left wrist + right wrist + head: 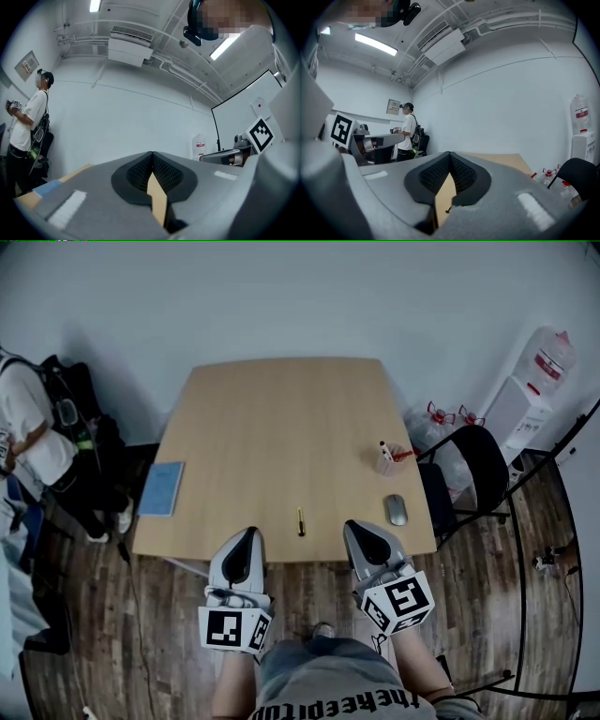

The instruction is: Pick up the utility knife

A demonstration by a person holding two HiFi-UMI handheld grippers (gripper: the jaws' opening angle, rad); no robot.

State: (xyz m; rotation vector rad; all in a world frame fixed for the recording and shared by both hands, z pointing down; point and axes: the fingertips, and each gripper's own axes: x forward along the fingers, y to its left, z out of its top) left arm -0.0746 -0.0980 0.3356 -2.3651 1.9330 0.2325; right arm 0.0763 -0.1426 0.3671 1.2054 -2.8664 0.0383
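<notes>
1. Judging the step in hand as the approach: holding the left tool (247, 534) and the right tool (357, 527) side by side at the near edge of the worktop (281, 418), touching nothing on it.
2. Keeping both tools closed, with the jaws pressing together at their tips in each gripper view and gripping nothing.
3. Locating the utility knife (301, 521) lying flat near the front edge of the worktop, roughly midway between the two tools and just ahead of them, pointing lengthwise away from the person.
4. Calling next, most likely, for opening one tool's jaws, bringing them over the knife, lowering them to straddle its slim body across the width, then closing and lifting; probably needing the jaw tips right down at the surface, the knife lying so low.
5. Noting one container: a small cup (384, 463) on the right side of the worktop, well apart from the knife, holding what look like pens (401, 455), one partly red; being too small for telling more.
6. Leaving aside the mouse (396, 510) between cup and right tool, and the blue notebook (162, 488) overhanging the left edge.
</notes>
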